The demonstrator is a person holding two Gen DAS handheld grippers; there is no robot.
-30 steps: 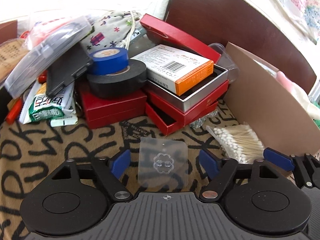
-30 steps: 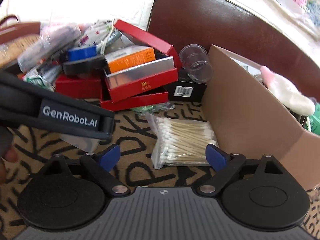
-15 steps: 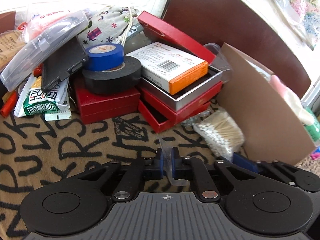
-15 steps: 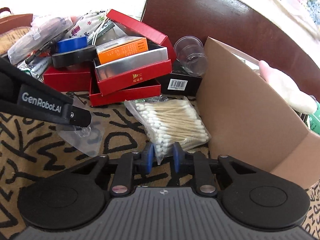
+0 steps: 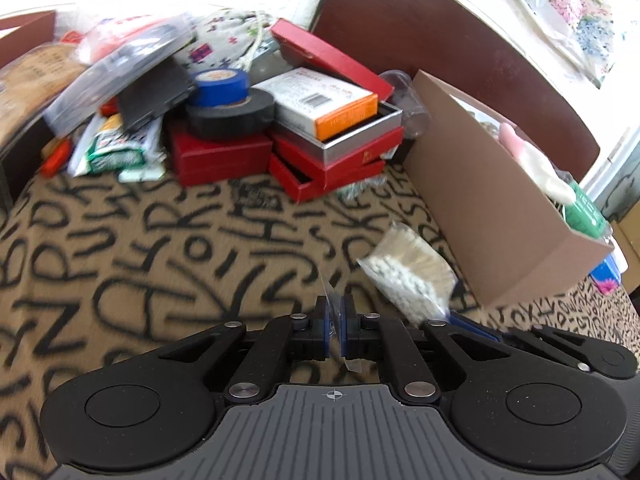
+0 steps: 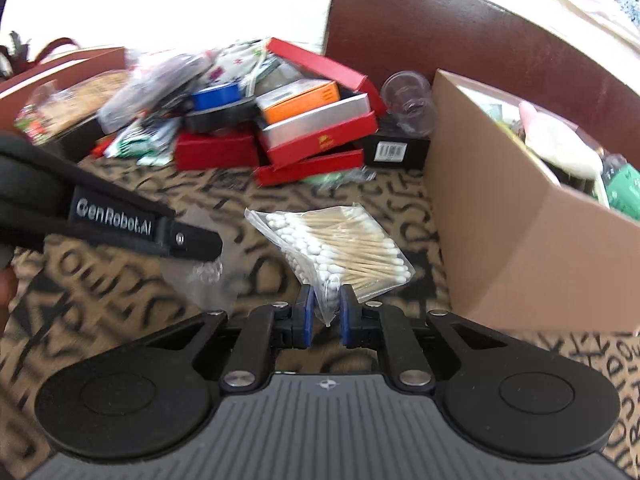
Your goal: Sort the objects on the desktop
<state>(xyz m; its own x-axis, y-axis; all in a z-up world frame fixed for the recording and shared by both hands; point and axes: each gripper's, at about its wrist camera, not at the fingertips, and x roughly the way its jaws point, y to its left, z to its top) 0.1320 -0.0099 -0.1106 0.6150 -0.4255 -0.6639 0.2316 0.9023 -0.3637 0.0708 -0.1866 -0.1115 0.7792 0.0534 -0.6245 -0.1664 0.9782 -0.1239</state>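
A clear plastic adhesive hook [image 6: 204, 276] hangs edge-on from my left gripper [image 5: 335, 308], which is shut on it just above the letter-patterned cloth. In the right wrist view the left gripper [image 6: 212, 246] comes in from the left with the hook under its tip. My right gripper [image 6: 327, 312] is closing its jaws on the near corner of a clear bag of cotton swabs [image 6: 336, 244], and its pads press on the plastic. From the left wrist view the bag [image 5: 408, 276] shows to the right. An open brown cardboard box [image 6: 520, 240] stands right of both grippers.
A pile at the back holds red boxes [image 5: 332, 160], black tape [image 5: 232, 116] with blue tape [image 5: 218, 86] on it, an orange-and-white carton [image 5: 324, 102] and snack packets [image 5: 116, 152]. A clear cup [image 6: 408, 100] and a dark chair back [image 5: 440, 32] lie behind. The cardboard box holds several items.
Both grippers went from open to shut: the left on the clear hook, the right on the swab bag's corner. Both have drawn back from the pile, lifting their items slightly.
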